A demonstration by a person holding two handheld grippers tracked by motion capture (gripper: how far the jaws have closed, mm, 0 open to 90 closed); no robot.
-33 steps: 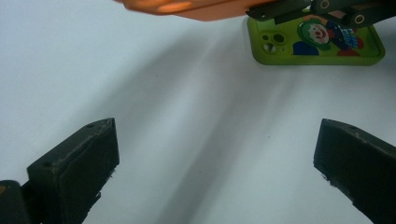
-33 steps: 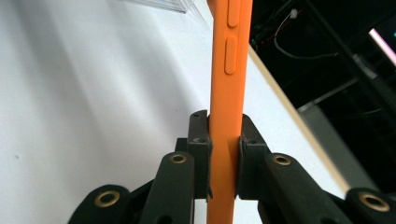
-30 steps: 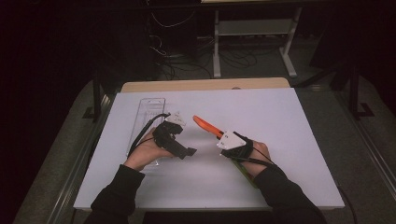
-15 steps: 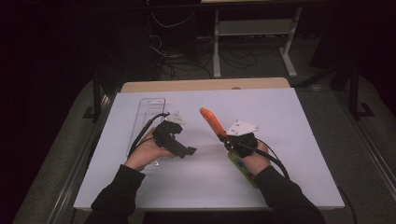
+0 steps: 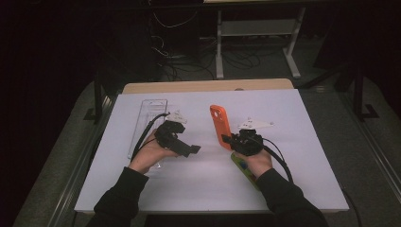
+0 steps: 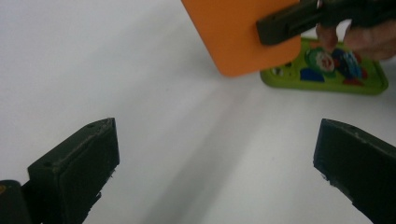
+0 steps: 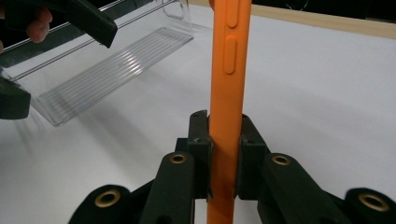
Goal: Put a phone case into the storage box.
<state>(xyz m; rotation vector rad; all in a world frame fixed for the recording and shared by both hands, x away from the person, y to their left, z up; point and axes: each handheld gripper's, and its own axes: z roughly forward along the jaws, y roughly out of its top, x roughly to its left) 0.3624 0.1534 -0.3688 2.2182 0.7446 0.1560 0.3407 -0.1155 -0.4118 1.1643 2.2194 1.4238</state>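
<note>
You are holding the orange phone case (image 5: 219, 124) off the table (image 5: 302, 142) in your right gripper (image 5: 230, 140).

Its jaws are clamping the case's near end, edge-up, right of centre. Your left gripper (image 5: 191, 150) is hovering with jaws spread and empty. A green phone case (image 6: 327, 65) is lying flat under your right hand; a clear plastic tray (image 5: 147, 124) is sitting at far left, possibly the destination, with nothing placed yet.

white sheet (image 5: 293, 189): covering tabletop, bare at near right | wooden tabletop (image 5: 203, 87): strip showing past sheet's far edge | white stand (image 5: 257, 28): on floor beyond table | dark cables (image 5: 236, 59): loose on floor near stand
</note>
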